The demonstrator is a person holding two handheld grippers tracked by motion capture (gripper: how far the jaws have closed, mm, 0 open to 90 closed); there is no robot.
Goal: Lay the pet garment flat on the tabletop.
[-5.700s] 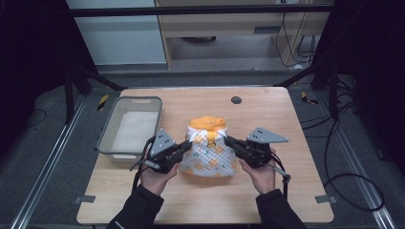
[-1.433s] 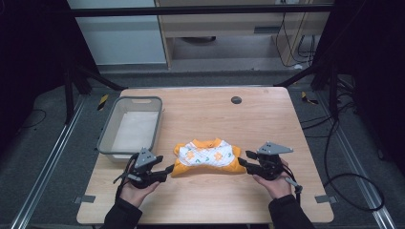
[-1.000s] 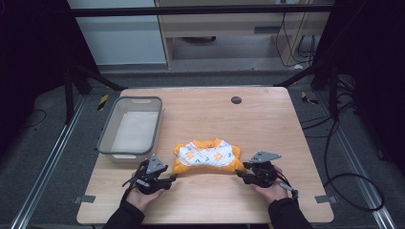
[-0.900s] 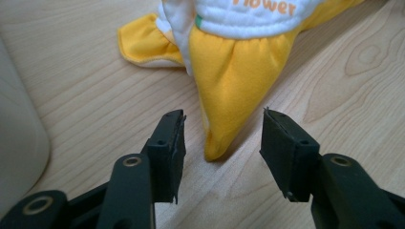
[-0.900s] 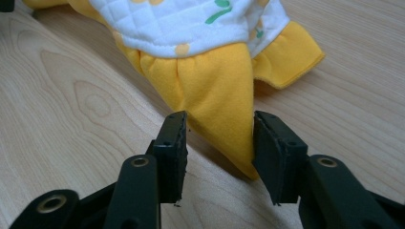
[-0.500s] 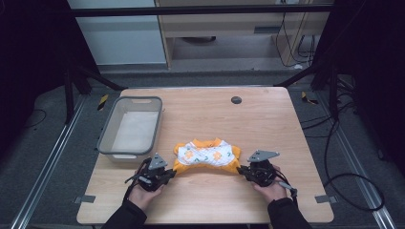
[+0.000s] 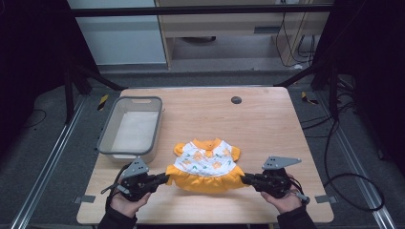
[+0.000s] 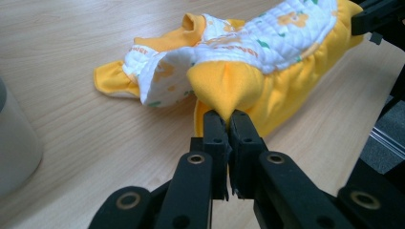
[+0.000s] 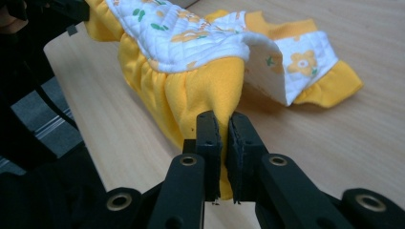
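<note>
A small doll dress (image 7: 206, 163), white with orange flowers and a yellow skirt hem, lies spread near the table's front edge, neck away from me. My left gripper (image 7: 165, 178) is shut on the hem's left corner (image 8: 224, 86). My right gripper (image 7: 243, 179) is shut on the hem's right corner (image 9: 210, 90). The hem is stretched straight between the two grippers and held slightly off the wood. The bodice (image 8: 267, 33) and sleeves (image 9: 305, 67) rest on the table. In the left gripper view the other gripper's jaws (image 8: 377, 19) show at the far corner.
A grey plastic bin (image 7: 131, 126) stands at the left of the wooden table (image 7: 267, 124). A dark round hole (image 7: 236, 99) sits near the far edge. Metal frame rails and cables run beside the table on the floor.
The dress went from a bunched heap held between the grippers to lying flat and spread. Both grippers have drawn back toward the front edge and apart, pulling the hem straight.
</note>
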